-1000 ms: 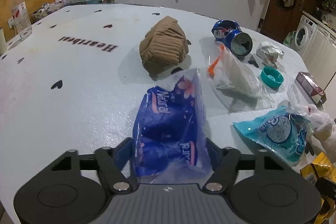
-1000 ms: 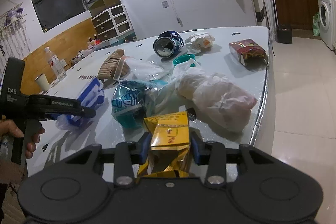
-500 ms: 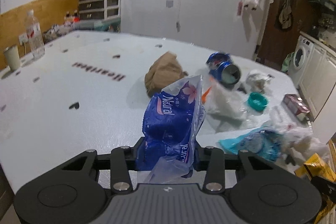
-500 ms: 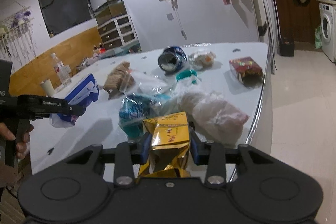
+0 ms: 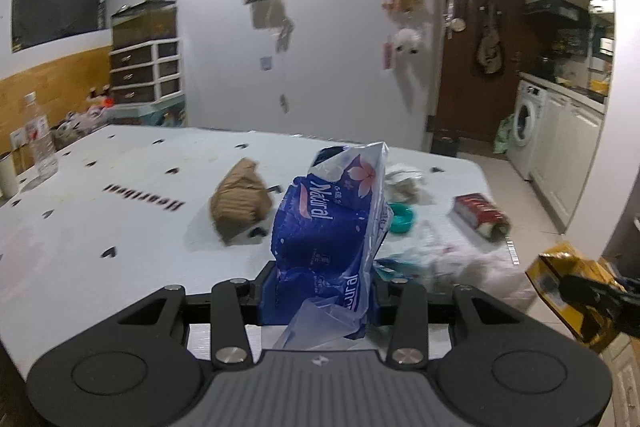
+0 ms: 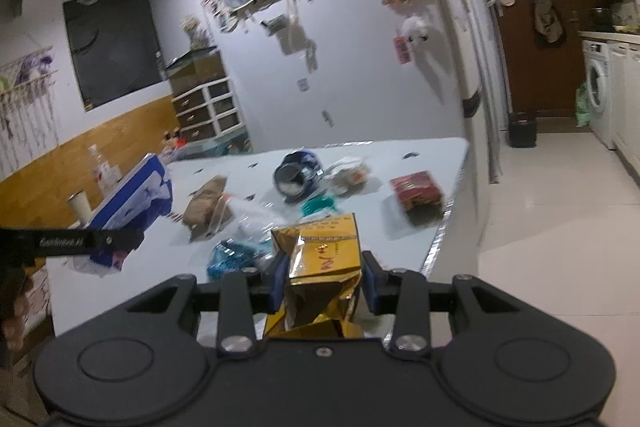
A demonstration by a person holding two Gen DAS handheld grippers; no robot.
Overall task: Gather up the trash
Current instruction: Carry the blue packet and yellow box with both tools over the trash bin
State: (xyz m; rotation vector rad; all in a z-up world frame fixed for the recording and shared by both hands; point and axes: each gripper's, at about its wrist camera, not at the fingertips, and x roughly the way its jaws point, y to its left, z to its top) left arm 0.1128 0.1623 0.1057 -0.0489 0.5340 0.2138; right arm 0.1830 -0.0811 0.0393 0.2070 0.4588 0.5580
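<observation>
Left wrist view: the left tool (image 5: 318,293) is seen closed on a blue plastic wrapper (image 5: 330,227), which is pinched at its lower end between the two pads and stands upright above them, its long axis rising away from the tool. The wrapper is held clear of the white surface (image 5: 120,227), with the near edge of the surface showing below the fingers. At the right edge of this view the gold foil packet (image 5: 560,271) is seen, gripped by the other tool and carried beyond the surface's right edge, over the floor.

From the right wrist view, the right tool (image 6: 324,285) is closed on that gold foil packet (image 6: 324,259), crumpled between the pads and standing upright. The left tool (image 6: 96,239) is seen far to the left, with the blue wrapper (image 6: 136,195) held above the surface's left part.

Both tools are thus loaded, and no bin is visible in either view, so the drop-off direction cannot be told. The remaining trash lies ahead of both tools: a brown paper wad (image 5: 240,201), a crushed blue can (image 6: 298,175), a teal lid (image 5: 402,219), a red packet (image 6: 418,189) and a turquoise bag (image 6: 230,255). Of these, the turquoise bag and the red packet are judged nearer the right tool, and the brown paper wad nearer the left.
</observation>
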